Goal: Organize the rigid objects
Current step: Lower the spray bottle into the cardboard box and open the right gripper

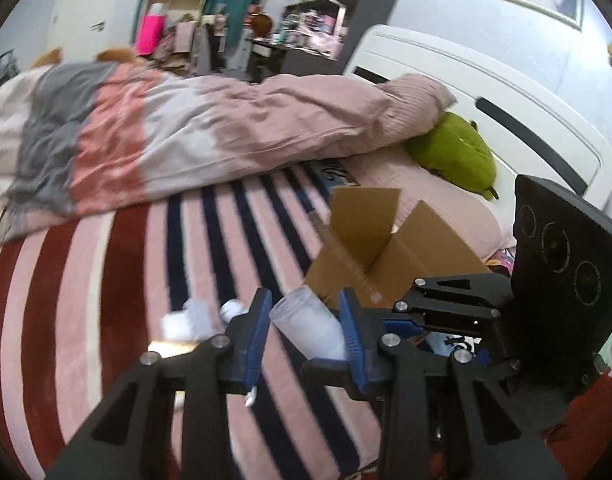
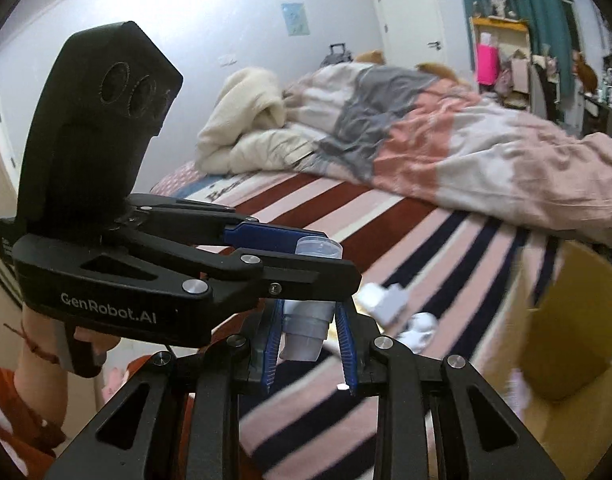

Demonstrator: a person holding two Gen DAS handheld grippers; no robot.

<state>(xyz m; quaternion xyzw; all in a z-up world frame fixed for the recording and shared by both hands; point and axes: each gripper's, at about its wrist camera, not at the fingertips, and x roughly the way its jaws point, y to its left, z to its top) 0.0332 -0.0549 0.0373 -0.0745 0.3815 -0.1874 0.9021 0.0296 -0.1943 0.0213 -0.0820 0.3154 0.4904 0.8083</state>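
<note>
The left gripper (image 1: 306,334) pinches a clear plastic tube (image 1: 312,330) between its blue pads (image 1: 352,336), the tube tilted with its open end up and to the left and its whitish lower part down by the right pad. In the right wrist view the same gripper (image 2: 302,248) reaches in from the left, held by a hand (image 2: 86,340) with a red cord at the wrist, and the tube's rim (image 2: 319,246) pokes out past its blue finger. The right gripper (image 2: 310,344) is closed on a small pale bottle (image 2: 306,330), narrow end down, directly under the left gripper; both grippers hang above the bed, clear of its cover. Below them lies a striped blanket (image 1: 210,248) in pink, dark red and navy. On it, just beyond the left gripper's fingers, sit a few small white items (image 1: 194,318), too blurred to name. An open cardboard box (image 1: 386,252) stands on the blanket just to the right of them, its flaps up; in the right wrist view it fills the lower right edge (image 2: 566,320). Farther back a rumpled duvet (image 1: 178,132) in pink, grey and white lies across the bed, with a green plush toy (image 1: 458,152) against the white headboard (image 1: 486,88) and a cream blanket (image 2: 250,128) bunched at the far end.
</note>
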